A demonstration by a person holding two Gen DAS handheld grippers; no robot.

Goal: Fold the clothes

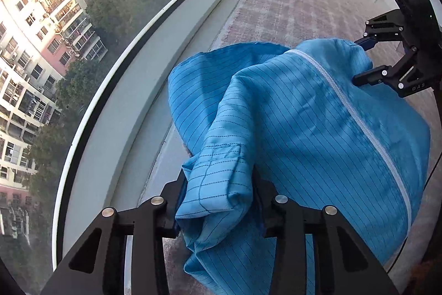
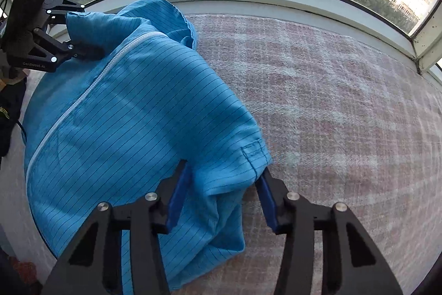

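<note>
**A:** Blue pinstriped anti-static jacket [image 2: 143, 107] with a white plastic zipper [image 2: 83, 98], where is it?

**B:** Hanging between both tools above the pink checked blanket [image 2: 331, 107] on the sill by the curved window [image 1: 83, 60]. The left gripper [image 1: 218, 201] pinches one bunched corner; the right gripper [image 2: 218, 192] has cloth between its half-spread jaws, though I cannot tell whether the pads bite.

**A:** Why two corners?

**B:** I'd judge it's to stretch the cloth flat before laying it down for a fold.

**A:** Which way does it run?

**B:** In the right wrist view its long axis follows the zipper, from ten o'clock toward seven o'clock.
</note>
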